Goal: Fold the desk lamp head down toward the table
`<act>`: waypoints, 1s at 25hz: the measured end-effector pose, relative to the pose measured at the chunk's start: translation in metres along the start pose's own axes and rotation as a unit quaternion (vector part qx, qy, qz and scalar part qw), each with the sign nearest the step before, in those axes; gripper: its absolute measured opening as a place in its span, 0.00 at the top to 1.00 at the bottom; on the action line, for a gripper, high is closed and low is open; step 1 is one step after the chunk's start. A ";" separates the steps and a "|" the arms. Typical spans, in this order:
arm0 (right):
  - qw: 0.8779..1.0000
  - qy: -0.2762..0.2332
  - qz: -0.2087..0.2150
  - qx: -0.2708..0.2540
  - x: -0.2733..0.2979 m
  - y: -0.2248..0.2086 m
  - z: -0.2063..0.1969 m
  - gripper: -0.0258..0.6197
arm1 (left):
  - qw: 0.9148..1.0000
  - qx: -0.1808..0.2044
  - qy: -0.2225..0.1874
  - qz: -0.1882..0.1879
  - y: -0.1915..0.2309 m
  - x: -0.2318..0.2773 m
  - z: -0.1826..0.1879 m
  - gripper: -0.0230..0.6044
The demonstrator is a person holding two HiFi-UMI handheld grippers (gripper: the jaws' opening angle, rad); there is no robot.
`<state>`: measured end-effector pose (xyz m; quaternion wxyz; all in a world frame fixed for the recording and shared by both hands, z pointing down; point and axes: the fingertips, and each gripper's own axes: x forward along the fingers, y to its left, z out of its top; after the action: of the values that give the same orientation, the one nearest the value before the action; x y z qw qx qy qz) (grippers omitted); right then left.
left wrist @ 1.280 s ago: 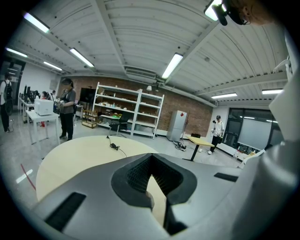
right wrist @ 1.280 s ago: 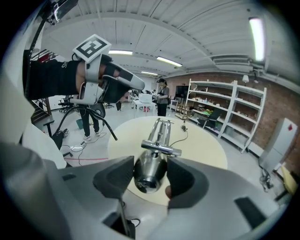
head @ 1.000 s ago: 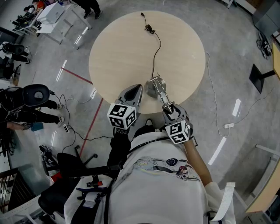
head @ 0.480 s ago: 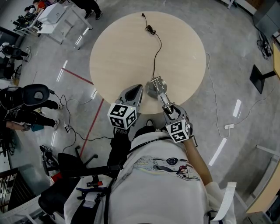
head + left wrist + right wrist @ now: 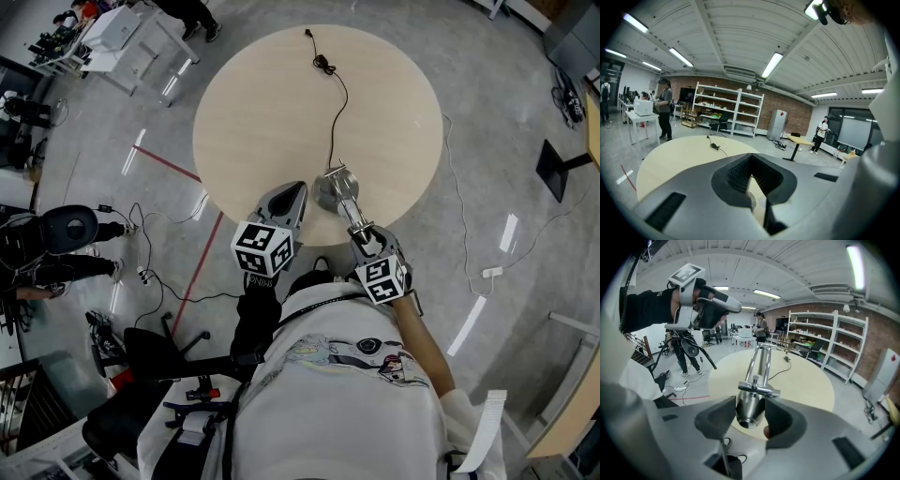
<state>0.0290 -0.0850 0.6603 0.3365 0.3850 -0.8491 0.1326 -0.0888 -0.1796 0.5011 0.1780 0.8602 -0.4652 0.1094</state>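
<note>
A chrome desk lamp stands near the front edge of the round wooden table [image 5: 272, 103], its base [image 5: 330, 186] on the tabletop. Its twin-rod arm [image 5: 759, 362] leans out toward me. The cone-shaped lamp head [image 5: 749, 405] sits between the pads of my right gripper [image 5: 750, 417], whose jaws have just been closing and now touch it on both sides. In the head view the right gripper [image 5: 366, 236] covers most of the head. My left gripper [image 5: 289, 194] hovers just left of the base, shut and holding nothing [image 5: 751, 158].
A black power cable [image 5: 336, 103] runs from the lamp across the table to a plug [image 5: 322, 62] at the far edge. A person [image 5: 56, 230] sits on the floor side at the left. A black office chair [image 5: 141, 375] stands behind me. A white table [image 5: 112, 33] stands at the far left.
Both grippers and the lamp keep their places. The seated person at the left has drawn further toward the picture's edge.
</note>
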 end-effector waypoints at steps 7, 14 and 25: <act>1.000 0.009 0.003 0.009 0.008 0.001 -0.007 0.66 | 1.000 -0.002 0.001 0.002 0.003 -0.001 -0.003 0.97; 1.000 0.017 0.007 0.017 0.013 0.000 -0.009 0.67 | 1.000 -0.001 0.002 0.000 0.006 0.001 -0.002 0.97; 0.999 0.019 0.022 0.029 0.018 -0.002 -0.015 0.67 | 1.000 -0.003 0.004 -0.001 0.011 0.004 -0.004 0.97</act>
<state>0.0284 -0.0894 0.6836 0.3380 0.3732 -0.8467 0.1720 -0.0964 -0.1866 0.5088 0.1819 0.8597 -0.4642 0.1111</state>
